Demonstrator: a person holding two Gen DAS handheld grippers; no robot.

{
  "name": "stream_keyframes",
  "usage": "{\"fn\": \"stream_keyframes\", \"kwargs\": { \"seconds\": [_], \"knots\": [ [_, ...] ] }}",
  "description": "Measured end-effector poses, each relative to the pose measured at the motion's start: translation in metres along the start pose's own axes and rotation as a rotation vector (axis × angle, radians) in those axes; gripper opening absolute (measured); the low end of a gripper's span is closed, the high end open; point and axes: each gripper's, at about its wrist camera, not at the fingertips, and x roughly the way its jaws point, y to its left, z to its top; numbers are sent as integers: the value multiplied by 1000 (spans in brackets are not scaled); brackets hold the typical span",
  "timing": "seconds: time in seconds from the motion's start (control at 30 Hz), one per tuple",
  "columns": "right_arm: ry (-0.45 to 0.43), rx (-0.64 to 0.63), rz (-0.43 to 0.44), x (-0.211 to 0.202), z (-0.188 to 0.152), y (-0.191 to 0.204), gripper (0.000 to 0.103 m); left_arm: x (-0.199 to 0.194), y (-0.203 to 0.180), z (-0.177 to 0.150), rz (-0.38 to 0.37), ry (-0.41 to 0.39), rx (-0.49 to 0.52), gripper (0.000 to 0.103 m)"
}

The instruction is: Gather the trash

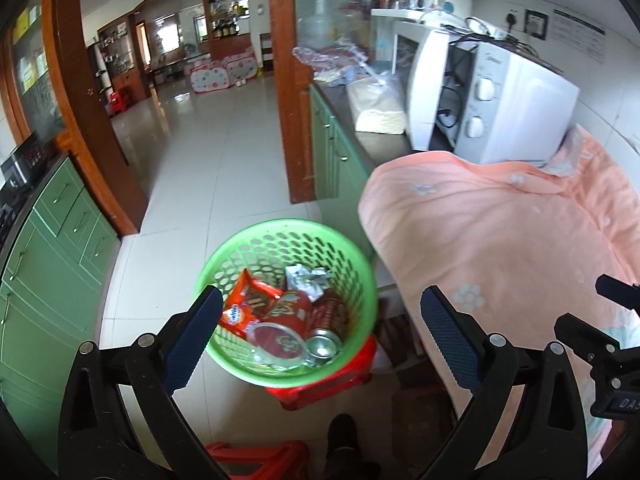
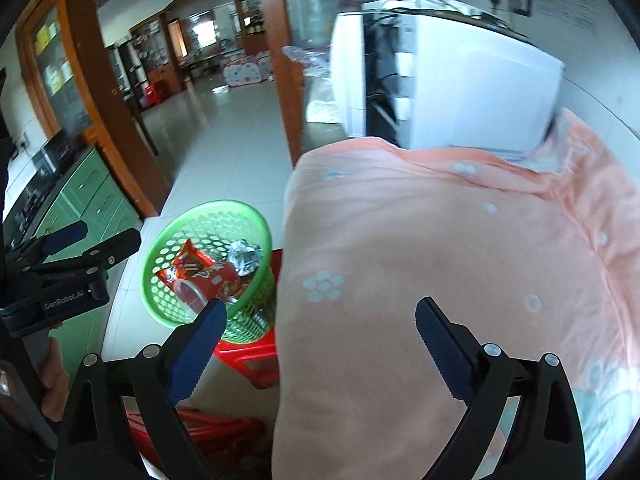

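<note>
black left gripper body: "GenRobot.AI" | black right gripper body: partial "DA" | other labels unreadable

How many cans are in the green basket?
2 that I can see. A silver-topped can lies at the front of the green basket, and a red can lies just behind it. More may hide under the wrappers.

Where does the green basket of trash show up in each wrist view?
Left wrist: green basket sits low and centre, on a red stool, between the open tool's fingers.
Right wrist: green basket sits left of centre, above the tool's left finger.
Shared landmark: the peach cloth lies right of the basket in both views.
</note>
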Motion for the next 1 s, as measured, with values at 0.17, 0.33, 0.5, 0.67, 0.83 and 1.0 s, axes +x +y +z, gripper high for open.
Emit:
{"fn": "stream_keyframes", "kwargs": {
  "seconds": [0.17, 0.33, 0.5, 0.67, 0.83, 1.0],
  "knots": [
    [-25, 54, -26, -18, -14, -15, 93, -13, -14, -3, -21, -26, 5, 98],
    [-47, 63, -72, -34, -27, -22, 93, -26, -24, -7, -43, -63, 15, 98],
    [-57, 76, -82, -44, -34, -24, 93, -43, -41, -10, -3, -135, 67, 98],
    [-65, 83, -91, -52, -39, -27, 93, -63, -49, -11, 10, -214, 75, 98],
    [-75, 99, -96, -58, -42, -30, 93, -70, -50, -12, -1, -219, 75, 98],
    [-79, 101, -98, -62, -44, -30, 93, -71, -51, -18, -20, -192, 56, 98]
  ]
}}
